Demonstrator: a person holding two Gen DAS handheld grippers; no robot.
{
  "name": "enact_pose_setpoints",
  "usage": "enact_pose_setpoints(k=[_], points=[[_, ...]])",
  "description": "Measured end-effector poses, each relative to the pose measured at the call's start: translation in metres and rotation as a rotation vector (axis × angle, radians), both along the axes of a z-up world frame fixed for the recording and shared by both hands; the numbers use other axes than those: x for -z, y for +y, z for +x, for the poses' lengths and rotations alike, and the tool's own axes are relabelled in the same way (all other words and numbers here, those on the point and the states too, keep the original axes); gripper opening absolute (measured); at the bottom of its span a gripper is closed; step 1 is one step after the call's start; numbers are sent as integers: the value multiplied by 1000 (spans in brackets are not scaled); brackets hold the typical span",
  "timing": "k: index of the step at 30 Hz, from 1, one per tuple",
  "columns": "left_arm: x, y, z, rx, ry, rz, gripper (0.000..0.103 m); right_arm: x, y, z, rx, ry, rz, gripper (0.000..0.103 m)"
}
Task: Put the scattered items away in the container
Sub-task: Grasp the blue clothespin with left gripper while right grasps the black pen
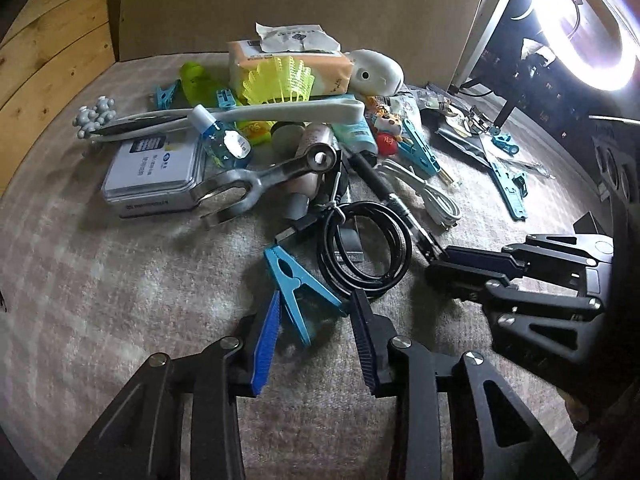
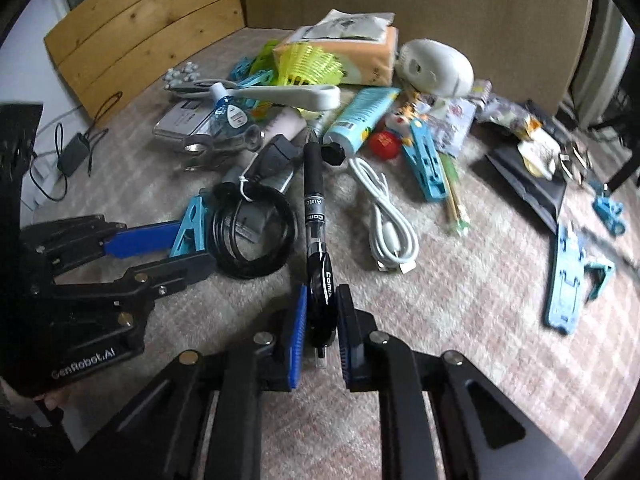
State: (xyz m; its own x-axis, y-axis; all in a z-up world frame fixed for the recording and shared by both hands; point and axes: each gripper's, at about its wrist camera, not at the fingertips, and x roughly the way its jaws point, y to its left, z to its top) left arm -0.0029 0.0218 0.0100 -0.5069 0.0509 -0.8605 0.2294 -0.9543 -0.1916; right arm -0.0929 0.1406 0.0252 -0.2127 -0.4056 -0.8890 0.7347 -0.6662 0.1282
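Left gripper [image 1: 316, 312] low over carpet [image 1: 120, 300], jaws spread around blue peg [image 1: 298, 284]; whether pads touch peg cannot be told. Right gripper [image 2: 322, 316] pinching black pen [image 2: 316, 216] near its clip end; pen's far end points into pile. Black cable coil [image 2: 256, 232] between peg and pen. White cable [image 2: 390, 224] right of pen. Container not visible.

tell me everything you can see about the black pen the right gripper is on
The black pen is a slim marker-like stick with a matte grip, a clear section, white lettering and a glossy clip end. It lies on the carpet, running away from the camera, beside the coiled black cable. The right gripper pinches its near end.
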Motion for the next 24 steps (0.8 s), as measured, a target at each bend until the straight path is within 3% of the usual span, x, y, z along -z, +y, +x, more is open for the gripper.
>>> enact_pose_setpoints(k=[12, 19, 24], points=[[-7, -14, 21, -42, 8, 24, 29, -8, 14, 16, 47, -36, -57, 14], [-38, 3, 22, -16, 55, 2, 29, -35, 37, 22, 82, -20, -121, 12], [-66, 31, 14, 60, 109, -40, 29, -57, 61, 22, 136, -3, -164, 11]])
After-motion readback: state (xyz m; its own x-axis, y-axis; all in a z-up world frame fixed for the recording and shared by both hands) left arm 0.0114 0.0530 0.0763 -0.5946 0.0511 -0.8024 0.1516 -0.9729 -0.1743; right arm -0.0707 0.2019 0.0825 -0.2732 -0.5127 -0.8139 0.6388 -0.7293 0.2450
